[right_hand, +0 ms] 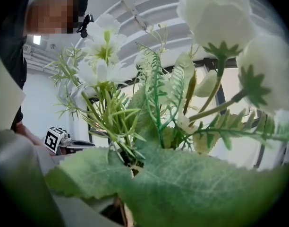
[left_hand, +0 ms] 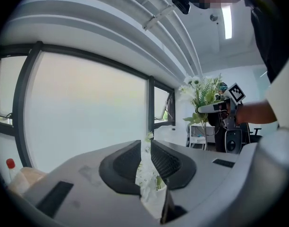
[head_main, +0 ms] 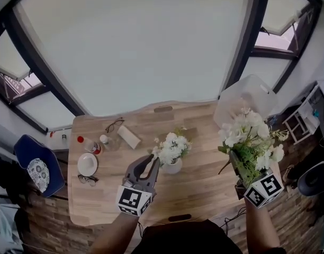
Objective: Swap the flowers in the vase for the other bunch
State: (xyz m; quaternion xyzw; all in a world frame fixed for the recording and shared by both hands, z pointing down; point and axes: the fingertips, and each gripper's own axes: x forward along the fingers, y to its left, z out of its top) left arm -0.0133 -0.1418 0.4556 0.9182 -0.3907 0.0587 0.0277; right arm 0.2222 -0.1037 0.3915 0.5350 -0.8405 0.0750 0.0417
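**Head view reference: vase, two bunches, both tongs**

1. Vase. The vase (head_main: pixel 173 167) stands upright near the middle of the tabletop (head_main: pixel 204 192). It holds a bunch of white flowers (head_main: pixel 171 147).

2. Left side. The tips of the left tongs (head_main: pixel 154 163) lie just beside the left side of the white flowers. In the left gripper view the jaws are drawn almost together, with only a narrow slit between them. The vase and its blooms show through that slit. Whether the pads touch a stem cannot be told.

3. Right side. The right tongs (head_main: pixel 239 176) are held over the right edge of the tabletop, well apart from the vase. They are clamped on the stems of the other bunch (head_main: pixel 249 139), which has white blooms and green leaves and stands up out of them. In the right gripper view the leaves cover most of the jaws, and the stems run down between them.

4. Other items. A white plate (head_main: pixel 88 164) lies near the left edge of the tabletop. A bottle (head_main: pixel 89 145) with a red cap lies just behind the plate. A pair of glasses (head_main: pixel 114 124) lies near the far edge.
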